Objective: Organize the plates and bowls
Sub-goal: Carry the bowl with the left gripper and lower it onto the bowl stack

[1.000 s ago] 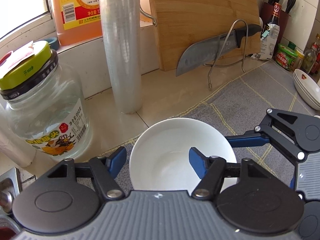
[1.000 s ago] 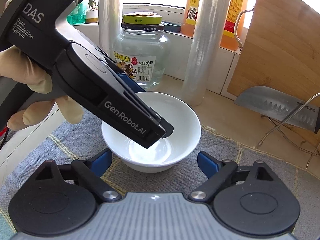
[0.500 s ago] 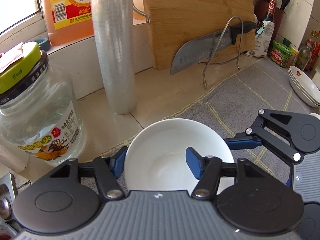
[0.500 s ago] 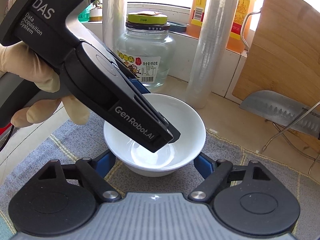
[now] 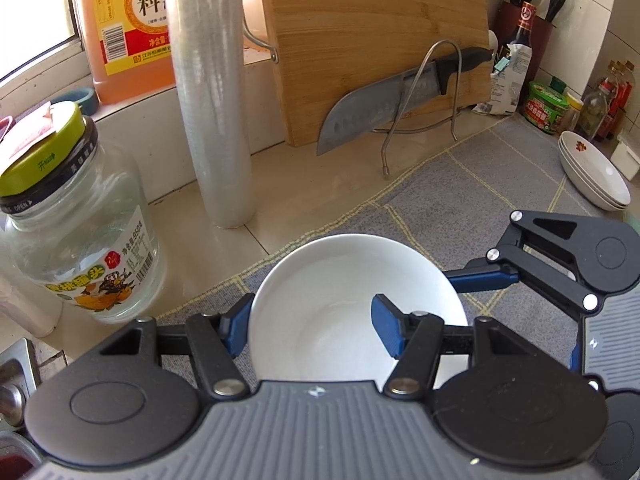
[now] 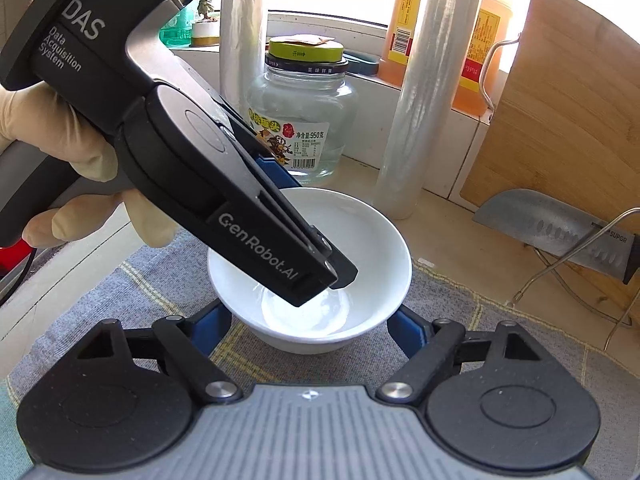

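- Left wrist view: the left tool [image 5: 310, 326] straddles the near wall of a white bowl [image 5: 332, 280], one blue finger [image 5: 237, 326] outside the rim and the other inside the bowl; whether the pads press the wall I cannot tell.
- The bowl sits on a grey checked mat [image 5: 472, 176] with pale yellow lines, near the mat's edge, on a beige tiled counter [image 5: 304, 196].
- The right tool [image 5: 486, 280] reaches in from the right, one blue finger beside the bowl's far rim.
- Right wrist view: the right tool [image 6: 310, 326] is spread wide, its blue fingers [image 6: 404, 326] flanking the bowl's base on either side; contact is not clear.
- A gloved hand [image 6: 60, 152] holds the left tool's handle, and its tip sits inside the bowl [image 6: 360, 248].
- Behind the bowl on the counter stand a glass jar [image 5: 76, 240] with a green lid and an upright roll of cling film [image 5: 214, 92].
- A raised window ledge [image 5: 132, 108] carries an orange bottle [image 5: 128, 20].
- A wooden cutting board [image 5: 376, 40] leans against the wall, a cleaver [image 5: 384, 108] resting in a wire rack [image 5: 420, 84] before it.
- At the far right of the mat lies a stack of white plates [image 5: 592, 168], with jars and bottles [image 5: 548, 106] behind near the tiled wall.
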The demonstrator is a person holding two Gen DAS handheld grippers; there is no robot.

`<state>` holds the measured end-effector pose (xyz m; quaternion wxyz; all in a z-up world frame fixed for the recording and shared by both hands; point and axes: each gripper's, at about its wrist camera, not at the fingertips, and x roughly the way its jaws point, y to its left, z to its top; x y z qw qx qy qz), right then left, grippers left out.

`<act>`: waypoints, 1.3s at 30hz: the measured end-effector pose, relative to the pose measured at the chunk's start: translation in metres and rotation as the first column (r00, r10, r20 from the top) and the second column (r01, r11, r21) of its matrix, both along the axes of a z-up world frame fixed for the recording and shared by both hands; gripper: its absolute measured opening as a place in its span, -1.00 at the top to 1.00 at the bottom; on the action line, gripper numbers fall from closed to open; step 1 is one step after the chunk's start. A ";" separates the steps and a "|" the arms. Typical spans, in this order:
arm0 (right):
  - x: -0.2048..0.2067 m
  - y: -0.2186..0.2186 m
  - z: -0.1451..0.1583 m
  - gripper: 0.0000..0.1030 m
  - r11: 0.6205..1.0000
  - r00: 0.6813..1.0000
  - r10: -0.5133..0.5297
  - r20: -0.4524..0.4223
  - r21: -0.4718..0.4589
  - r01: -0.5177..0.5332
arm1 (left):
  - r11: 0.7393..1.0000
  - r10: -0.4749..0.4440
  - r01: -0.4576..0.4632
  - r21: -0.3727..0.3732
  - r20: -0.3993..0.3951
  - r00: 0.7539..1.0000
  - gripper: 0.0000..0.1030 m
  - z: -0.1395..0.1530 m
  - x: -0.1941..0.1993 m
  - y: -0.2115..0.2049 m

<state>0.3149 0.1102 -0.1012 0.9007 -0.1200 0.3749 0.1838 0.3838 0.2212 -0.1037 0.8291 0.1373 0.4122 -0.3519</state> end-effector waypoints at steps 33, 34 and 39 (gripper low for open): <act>-0.116 -0.108 0.059 -0.71 1.000 1.000 0.005 0.025 -0.012 -0.005 | 0.994 -0.106 0.107 0.000 0.061 0.992 -0.19 0.057 -0.121 -0.090; -0.119 -0.113 0.060 -0.71 1.000 1.000 0.000 0.025 -0.012 0.001 | 0.993 -0.115 0.115 -0.002 0.059 0.992 -0.19 0.058 -0.123 -0.095; -0.130 -0.133 0.065 -0.71 0.999 0.999 -0.036 0.033 -0.020 0.037 | 0.988 -0.153 0.154 -0.011 0.070 0.986 -0.19 0.064 -0.132 -0.117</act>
